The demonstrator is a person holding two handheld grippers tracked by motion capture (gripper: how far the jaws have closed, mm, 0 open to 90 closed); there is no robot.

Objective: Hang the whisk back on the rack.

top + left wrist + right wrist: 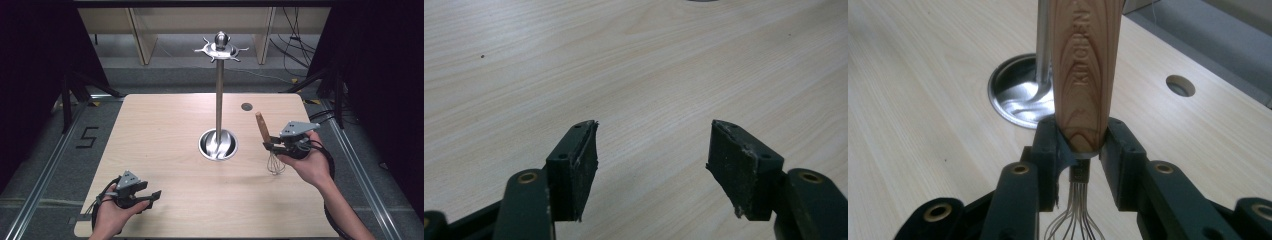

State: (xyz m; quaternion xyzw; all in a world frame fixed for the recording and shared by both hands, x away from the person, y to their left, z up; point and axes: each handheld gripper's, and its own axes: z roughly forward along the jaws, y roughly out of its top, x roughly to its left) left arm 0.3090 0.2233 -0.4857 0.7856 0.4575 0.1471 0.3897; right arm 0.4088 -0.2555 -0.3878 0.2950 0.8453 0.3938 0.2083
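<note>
A whisk with a wooden handle (261,127) and wire loops (274,164) stands nearly upright, handle up, at the table's right. My right gripper (270,145) is shut on the lower end of that handle (1087,75), the wires (1075,215) hanging below the jaws. A steel utensil stand rises from a round base (218,144) at the table's middle, its pole (219,95) topped by a hooked ring (221,48). My left gripper (151,199) rests low at the front left, open, with bare wood between its pads (579,165).
The light wooden table (165,130) has a small round hole (246,106) near its back right. The stand's base (1020,97) lies just beyond the held whisk. Cables lie on the floor behind the table.
</note>
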